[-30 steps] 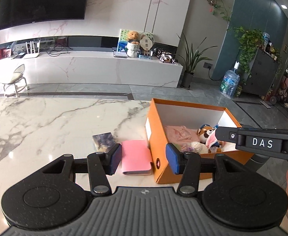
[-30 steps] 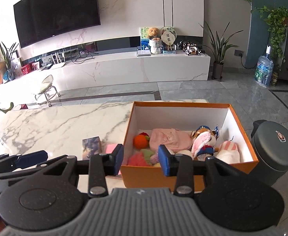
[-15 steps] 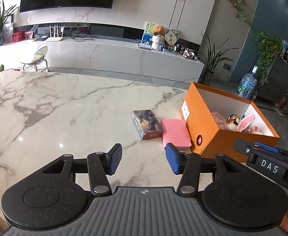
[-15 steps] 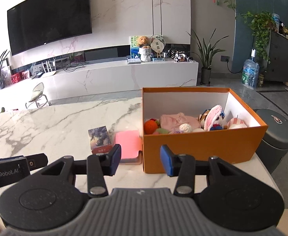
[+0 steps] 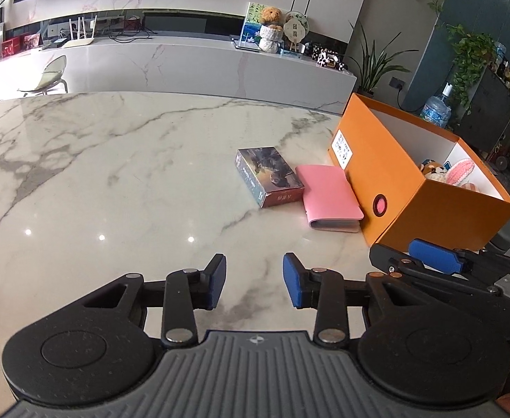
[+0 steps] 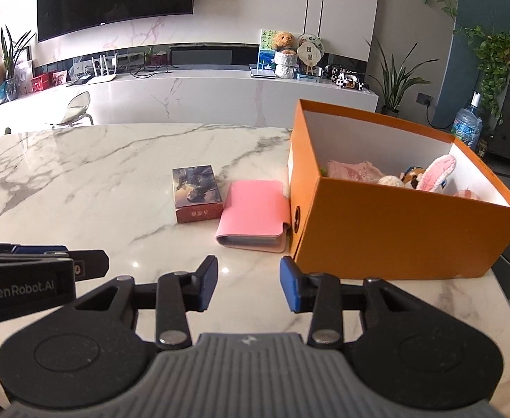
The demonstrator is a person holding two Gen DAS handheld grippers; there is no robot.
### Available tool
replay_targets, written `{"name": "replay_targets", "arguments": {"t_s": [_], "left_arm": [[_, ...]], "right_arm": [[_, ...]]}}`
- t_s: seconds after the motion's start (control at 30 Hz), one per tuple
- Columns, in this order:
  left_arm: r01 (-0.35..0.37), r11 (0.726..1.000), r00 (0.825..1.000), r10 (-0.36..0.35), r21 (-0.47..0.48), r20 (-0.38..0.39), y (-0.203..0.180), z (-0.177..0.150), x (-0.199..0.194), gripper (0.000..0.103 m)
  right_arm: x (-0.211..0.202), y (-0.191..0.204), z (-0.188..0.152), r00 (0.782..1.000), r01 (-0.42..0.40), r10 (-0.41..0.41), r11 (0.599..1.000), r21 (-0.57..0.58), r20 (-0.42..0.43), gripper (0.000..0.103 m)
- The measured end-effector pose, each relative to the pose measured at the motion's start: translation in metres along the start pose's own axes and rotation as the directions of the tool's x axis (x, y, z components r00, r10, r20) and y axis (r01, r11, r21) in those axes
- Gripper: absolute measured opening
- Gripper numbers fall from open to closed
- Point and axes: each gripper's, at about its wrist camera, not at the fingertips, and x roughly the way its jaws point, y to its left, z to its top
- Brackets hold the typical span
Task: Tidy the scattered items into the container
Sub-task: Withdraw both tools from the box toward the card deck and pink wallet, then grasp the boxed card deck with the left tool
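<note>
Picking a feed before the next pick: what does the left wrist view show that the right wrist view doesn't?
Left only: the white label on the box's end wall and the right hand-held gripper from the side. Right only: pink cloth inside the box and the left hand-held gripper at the frame's edge. Both: card box, pink wallet, orange box, marble table; both grippers open and empty.
</note>
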Motion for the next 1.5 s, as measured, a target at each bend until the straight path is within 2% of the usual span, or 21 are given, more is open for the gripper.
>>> {"name": "replay_targets", "arguments": {"t_s": [0.1,0.33,0.47,0.53,0.67,0.7,0.83,0.93,0.97,1.1,1.17,1.23,1.3,1.4,1.5], "left_arm": [[-0.007,1.0,1.0,0.006,-0.014,-0.024,0.007,0.005,0.018,0.034],[-0.004,0.999,0.999,0.003,-0.036,-0.05,0.011,0.03,0.054,0.034],[0.01,1.0,0.997,-0.011,-0.019,-0.074,0.003,0.045,0.074,0.042],[0.013,1.0,0.996,-0.014,-0.01,-0.086,-0.003,0.052,0.082,0.054],[0.018,0.999,0.992,-0.014,0.029,-0.124,-0.014,0.066,0.097,0.055],[0.015,0.999,0.992,-0.009,0.043,-0.129,-0.017,0.069,0.101,0.055],[0.011,0.997,0.989,0.0,0.073,-0.149,-0.024,0.078,0.112,0.055],[0.014,0.997,0.988,-0.002,0.08,-0.152,-0.026,0.08,0.116,0.055],[0.014,0.996,0.988,-0.001,0.084,-0.153,-0.026,0.08,0.118,0.055],[0.005,0.994,0.986,0.013,0.107,-0.169,-0.025,0.076,0.125,0.047],[-0.014,0.993,0.986,0.034,0.118,-0.166,-0.022,0.073,0.126,0.046],[-0.082,0.987,0.982,0.103,0.137,-0.156,-0.018,0.07,0.127,0.04],[-0.124,0.983,0.978,0.144,0.135,-0.152,-0.009,0.068,0.126,0.04],[-0.139,0.986,0.978,0.151,0.093,-0.146,0.007,0.067,0.121,0.039],[-0.107,0.993,0.986,0.112,0.044,-0.121,0.014,0.067,0.112,0.039]], "right_arm": [[0.015,0.005,0.0,1.0,-0.007,0.006,1.0,-0.021,-0.013,0.042],[0.049,0.017,0.003,1.0,0.001,-0.002,0.995,-0.104,-0.011,0.044],[0.064,0.021,0.003,1.0,0.009,-0.011,0.99,-0.143,-0.013,0.045],[0.07,0.024,0.003,1.0,0.022,-0.024,0.984,-0.178,-0.009,0.044],[0.079,0.024,0.005,0.999,0.037,-0.043,0.975,-0.221,-0.022,0.042],[0.082,0.024,0.005,0.998,0.04,-0.048,0.972,-0.231,-0.027,0.036],[0.087,0.032,0.006,0.997,0.068,-0.079,0.937,-0.343,-0.018,0.033],[0.091,0.031,0.008,0.997,0.056,-0.072,0.931,-0.361,-0.031,0.029],[0.092,0.029,0.008,0.997,0.057,-0.073,0.932,-0.358,-0.032,0.02],[0.095,0.026,0.007,0.996,0.07,-0.084,0.934,-0.351,-0.027,0.01],[0.095,0.023,0.008,0.997,0.058,-0.071,0.946,-0.318,-0.028,0.009],[0.095,0.02,0.009,0.998,0.046,-0.057,0.957,-0.286,-0.03,0.009],[0.096,0.018,0.011,0.999,0.034,-0.043,0.967,-0.253,-0.031,0.009],[0.096,0.014,0.013,0.999,0.015,-0.022,0.979,-0.202,-0.032,0.01],[0.096,0.01,0.015,1.0,-0.004,-0.001,0.988,-0.151,-0.031,0.01]]}}
